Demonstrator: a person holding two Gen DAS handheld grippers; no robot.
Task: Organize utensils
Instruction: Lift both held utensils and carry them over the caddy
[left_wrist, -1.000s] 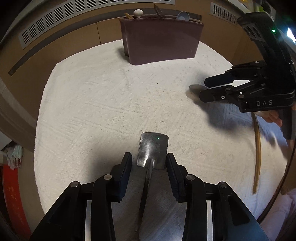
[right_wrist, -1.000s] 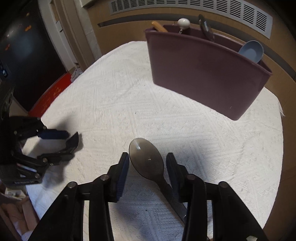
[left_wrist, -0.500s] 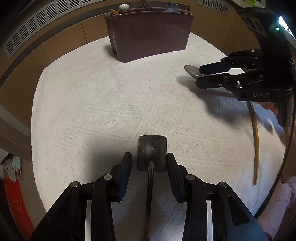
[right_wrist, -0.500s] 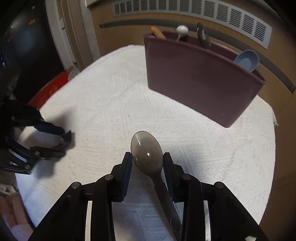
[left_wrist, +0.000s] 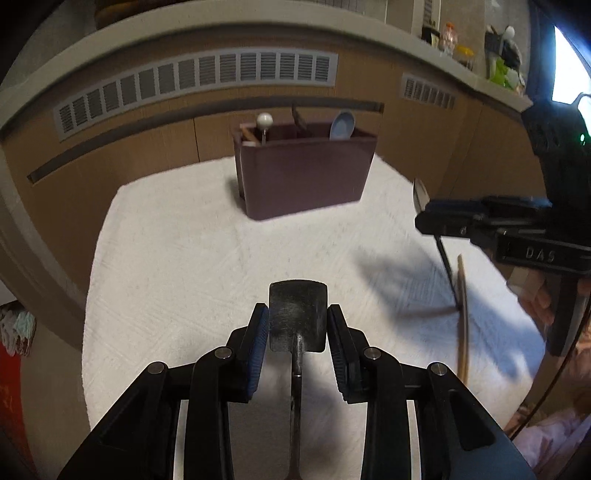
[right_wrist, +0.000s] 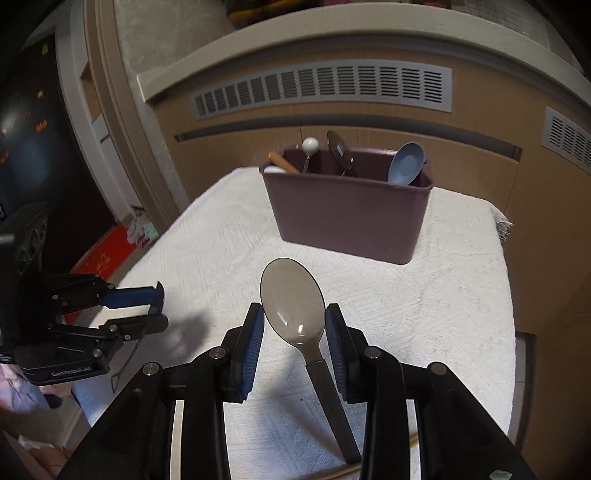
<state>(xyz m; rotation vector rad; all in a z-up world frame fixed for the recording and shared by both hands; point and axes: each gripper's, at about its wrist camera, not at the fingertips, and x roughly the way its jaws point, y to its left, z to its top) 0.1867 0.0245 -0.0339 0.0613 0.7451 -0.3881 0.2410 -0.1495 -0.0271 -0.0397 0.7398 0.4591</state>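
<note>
Carrying step: left gripper (left_wrist: 297, 325) clenching spatula (left_wrist: 298, 317), right gripper (right_wrist: 294, 325) clenching spoon (right_wrist: 292, 301); next, lowering both into maroon caddy (right_wrist: 347, 214).

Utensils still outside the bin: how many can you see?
3: a spatula in the left gripper, a spoon in the right gripper, and a wooden stick lying on the cloth. Others may be hidden.

Home kitchen, utensil caddy (right_wrist: 347, 218) on white cloth (right_wrist: 443, 302), counter w/ jars (left_wrist: 448, 35)
</note>
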